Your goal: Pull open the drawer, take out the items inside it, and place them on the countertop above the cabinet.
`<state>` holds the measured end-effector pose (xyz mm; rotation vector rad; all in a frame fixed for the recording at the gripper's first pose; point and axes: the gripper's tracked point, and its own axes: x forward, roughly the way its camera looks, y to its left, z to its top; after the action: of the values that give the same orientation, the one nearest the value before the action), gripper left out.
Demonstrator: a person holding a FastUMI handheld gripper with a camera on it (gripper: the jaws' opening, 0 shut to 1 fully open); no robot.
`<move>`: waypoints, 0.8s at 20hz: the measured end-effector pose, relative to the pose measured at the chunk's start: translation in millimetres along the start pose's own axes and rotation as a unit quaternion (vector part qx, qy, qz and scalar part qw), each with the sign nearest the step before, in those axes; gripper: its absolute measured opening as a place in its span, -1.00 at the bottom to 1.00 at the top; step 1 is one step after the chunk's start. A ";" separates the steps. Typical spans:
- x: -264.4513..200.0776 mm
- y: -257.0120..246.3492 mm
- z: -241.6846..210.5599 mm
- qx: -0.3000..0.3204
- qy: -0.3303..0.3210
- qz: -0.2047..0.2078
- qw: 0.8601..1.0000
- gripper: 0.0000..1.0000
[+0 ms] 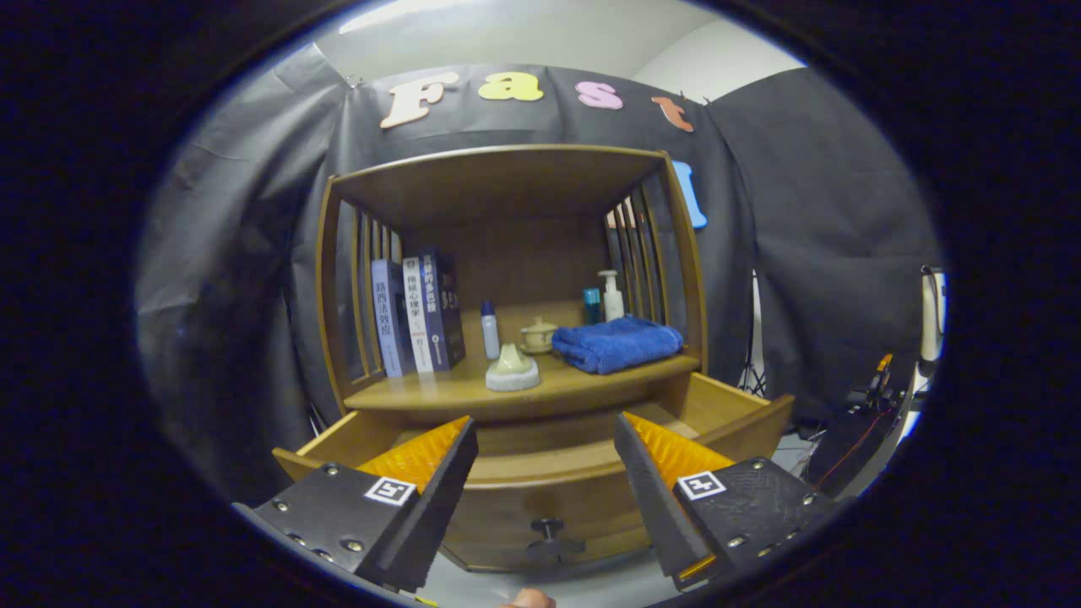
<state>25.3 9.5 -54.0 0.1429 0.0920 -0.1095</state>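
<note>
The wooden drawer [735,422] stands pulled out of the cabinet, with its dark knob [547,530] low on the front panel between my fingers. My gripper [545,431] is open and holds nothing; its fingertips hover above the drawer's front edge. The drawer's inside is hidden behind that front and my fingers. On the countertop [439,388] above sit a pale green and white ornament [512,369], a folded blue towel [625,344], a small lidded cup [538,335] and a slim blue-capped bottle [490,329].
Several books [418,314] lean at the left of the shelf. A white pump bottle [611,295] and a teal container [592,305] stand at the back right. Slatted sides and a wooden top enclose the shelf. Cables and equipment [870,397] lie to the right of the cabinet.
</note>
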 end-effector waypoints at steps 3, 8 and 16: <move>-0.2 -1.6 -24.8 -0.003 0.031 0.000 1.000 0.94; 7.9 6.5 -46.8 0.004 0.060 0.017 0.998 0.94; 15.8 19.5 -63.6 0.014 0.072 0.043 0.996 0.95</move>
<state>37.8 36.4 -115.6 0.1825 0.2273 -0.0141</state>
